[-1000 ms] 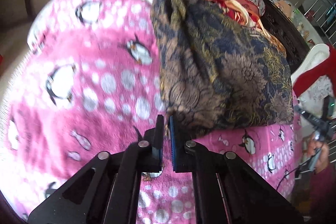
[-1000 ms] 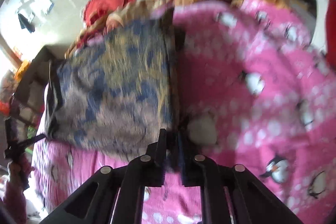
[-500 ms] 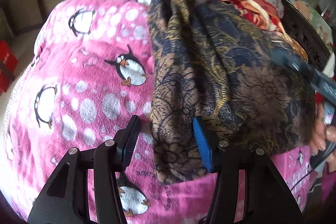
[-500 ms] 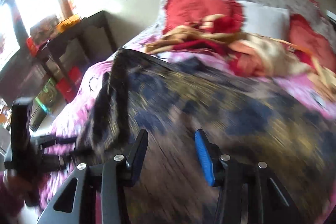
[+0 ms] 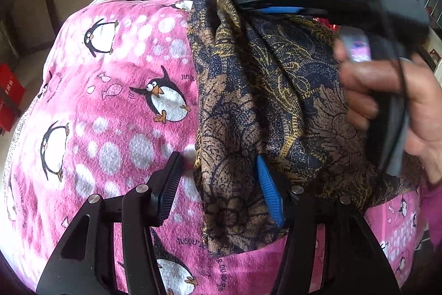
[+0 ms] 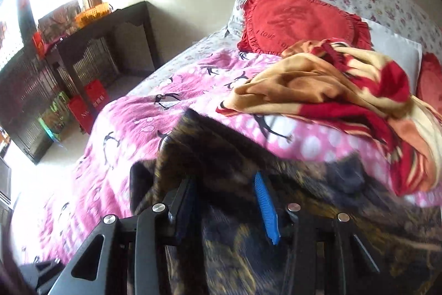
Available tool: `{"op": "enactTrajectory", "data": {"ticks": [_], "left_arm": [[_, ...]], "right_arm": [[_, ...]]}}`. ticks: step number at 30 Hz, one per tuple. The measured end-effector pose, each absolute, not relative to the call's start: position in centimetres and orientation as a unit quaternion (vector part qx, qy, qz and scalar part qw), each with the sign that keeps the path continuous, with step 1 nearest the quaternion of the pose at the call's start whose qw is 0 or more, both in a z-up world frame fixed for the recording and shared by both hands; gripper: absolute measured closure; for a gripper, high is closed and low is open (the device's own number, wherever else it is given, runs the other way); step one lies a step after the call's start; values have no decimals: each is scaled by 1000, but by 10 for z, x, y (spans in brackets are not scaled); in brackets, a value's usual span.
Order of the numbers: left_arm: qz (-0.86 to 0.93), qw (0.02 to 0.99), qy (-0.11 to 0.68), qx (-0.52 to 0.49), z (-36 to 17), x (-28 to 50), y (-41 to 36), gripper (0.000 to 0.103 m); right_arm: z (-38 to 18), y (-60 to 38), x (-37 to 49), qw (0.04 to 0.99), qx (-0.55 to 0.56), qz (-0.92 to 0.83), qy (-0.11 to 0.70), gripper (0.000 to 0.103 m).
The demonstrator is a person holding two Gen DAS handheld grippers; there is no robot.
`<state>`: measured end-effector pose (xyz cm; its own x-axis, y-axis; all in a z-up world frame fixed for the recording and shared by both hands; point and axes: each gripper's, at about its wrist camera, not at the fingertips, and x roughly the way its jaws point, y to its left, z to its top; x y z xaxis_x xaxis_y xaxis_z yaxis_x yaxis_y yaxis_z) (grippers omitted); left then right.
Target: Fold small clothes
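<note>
The left tongs stand spread wide, and the near corner of the dark floral garment lies between the two fingers without being pinched: the black finger rests on the pink penguin blanket just beside the cloth's left edge, and the blue pad sits against the cloth's surface. The right tongs are also spread, with nothing clamped; they hover low over the same garment, whose folded edge bunches up right at the fingers. In the left wrist view the right tongs reach across the far end of the cloth, held by the person's right hand.

The garment lies on the bed, folded into a long band. Its long axis runs away from the left tongs toward the heaped red-and-yellow cloth and the red heart cushion at the head of the bed. So the left tongs have the near short end and the right tongs the far end. A next fold would likely bring one short end over the other, and the left tongs, already straddling the near corner, look best placed to close on it. The right view is blurred near the fingers, so exact contact there is unclear.
</note>
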<state>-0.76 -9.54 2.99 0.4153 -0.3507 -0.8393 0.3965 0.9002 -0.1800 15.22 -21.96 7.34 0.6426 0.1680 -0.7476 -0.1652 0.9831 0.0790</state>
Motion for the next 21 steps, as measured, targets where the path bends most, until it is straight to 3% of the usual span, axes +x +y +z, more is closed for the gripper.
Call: {"op": "enactTrajectory", "data": {"ticks": [7, 13, 14, 16, 17, 21], "left_arm": [[-224, 842, 490, 15, 29, -7, -94, 48], [-230, 844, 484, 5, 28, -11, -89, 47], [-232, 845, 482, -2, 27, -12, -86, 47], [-240, 844, 479, -28, 26, -12, -78, 47], [-243, 843, 478, -42, 25, -12, -73, 47], [-252, 837, 478, -81, 24, -12, -63, 43]], "right_arm": [[55, -205, 176, 893, -17, 66, 445, 60], [75, -212, 159, 892, 16, 77, 444, 60], [80, -216, 155, 892, 39, 88, 442, 57], [85, -218, 150, 887, 76, 110, 442, 37], [86, -215, 150, 883, 83, 122, 446, 33], [76, -181, 158, 866, 26, 131, 481, 30]]}}
